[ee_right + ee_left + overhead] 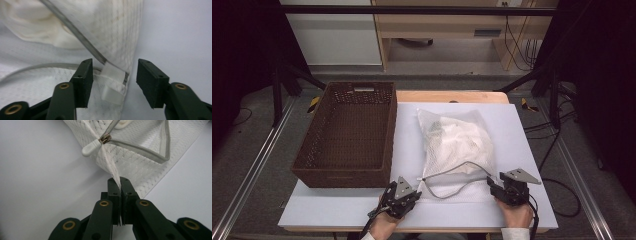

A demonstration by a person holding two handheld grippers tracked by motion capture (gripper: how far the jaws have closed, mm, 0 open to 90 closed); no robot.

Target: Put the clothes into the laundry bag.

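A white mesh laundry bag [457, 145] stuffed with pale cloth lies on the white tabletop [522, 130], its grey zipper [447, 172] partly undone along the near end. My left gripper [416, 194] is at the bag's near-left corner. In the left gripper view it [120, 181] is shut on a pinch of mesh just below the white zipper pull [90, 147]. My right gripper [493, 185] sits at the bag's near-right corner. In the right gripper view it [115, 62] stands open, with the bag's white fabric tab [113, 85] between the jaws, untouched by either pad.
An empty brown woven basket [337, 177] stands on the left half of the table, close beside the bag. Bare white surface runs along the front edge and to the right of the bag. Metal rails and cables flank the table.
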